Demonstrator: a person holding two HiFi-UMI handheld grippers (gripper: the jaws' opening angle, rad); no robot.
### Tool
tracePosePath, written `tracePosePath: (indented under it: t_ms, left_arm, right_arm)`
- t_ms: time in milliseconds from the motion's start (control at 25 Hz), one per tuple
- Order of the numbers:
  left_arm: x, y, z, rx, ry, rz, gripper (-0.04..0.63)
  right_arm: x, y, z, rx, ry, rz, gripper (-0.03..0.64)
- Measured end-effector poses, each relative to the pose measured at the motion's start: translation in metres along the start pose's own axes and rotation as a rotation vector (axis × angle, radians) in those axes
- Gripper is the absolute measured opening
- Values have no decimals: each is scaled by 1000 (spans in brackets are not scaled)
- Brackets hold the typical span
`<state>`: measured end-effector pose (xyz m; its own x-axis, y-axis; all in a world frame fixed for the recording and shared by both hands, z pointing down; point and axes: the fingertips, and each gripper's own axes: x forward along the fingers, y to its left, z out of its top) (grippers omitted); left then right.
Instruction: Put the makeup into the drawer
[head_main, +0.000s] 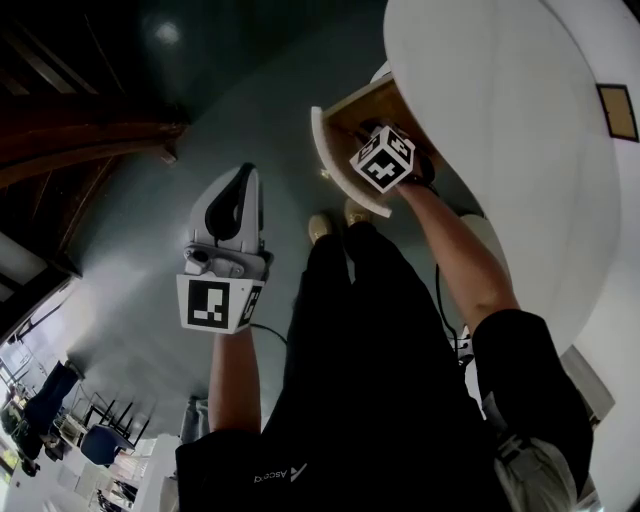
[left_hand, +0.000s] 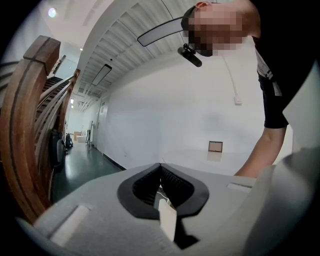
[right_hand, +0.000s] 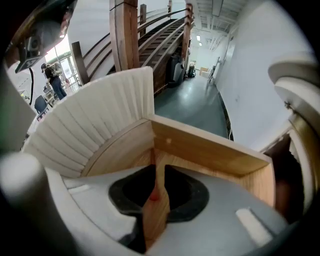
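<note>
We see the white round desk (head_main: 500, 120) filling the right side, and below its edge the wooden drawer (head_main: 345, 112) stands pulled out, its ribbed white front (right_hand: 95, 120) curving on the left. The right gripper (right_hand: 156, 187) reaches down inside the drawer, its jaws released, with a gap between them that shows the wooden bottom. In that gap, against the left jaw, we make out a small red bit of the makeup (right_hand: 151, 196), low in the drawer. The left gripper (head_main: 247, 172) hangs over the dark floor (head_main: 250, 100), left of the drawer, its jaws clenched on nothing.
</note>
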<state>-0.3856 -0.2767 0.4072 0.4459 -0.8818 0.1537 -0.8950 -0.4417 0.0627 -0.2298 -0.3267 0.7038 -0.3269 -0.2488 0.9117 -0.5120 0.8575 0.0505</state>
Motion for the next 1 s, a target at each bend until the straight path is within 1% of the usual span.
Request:
tracePosePath:
  t_ms: [280, 480, 600, 720, 1000]
  left_arm:
    - [4, -17, 12, 16, -19, -46, 9]
    - [3, -32, 24, 34, -43, -81, 9]
    - [0, -43, 34, 44, -58, -101, 9]
    - [0, -51, 44, 57, -75, -122, 9]
    - [-1, -76, 66, 91, -131, -166, 9]
  right_arm:
    - [-45, 4, 21, 74, -142, -57, 6]
    - [-92, 11, 42, 101, -271, -90, 3]
    - [-130, 18, 58, 113, -364, -100, 4]
    - [-170, 22, 76, 120, -479, -111, 3]
    - [-265, 30, 106, 92, -739, -150, 3]
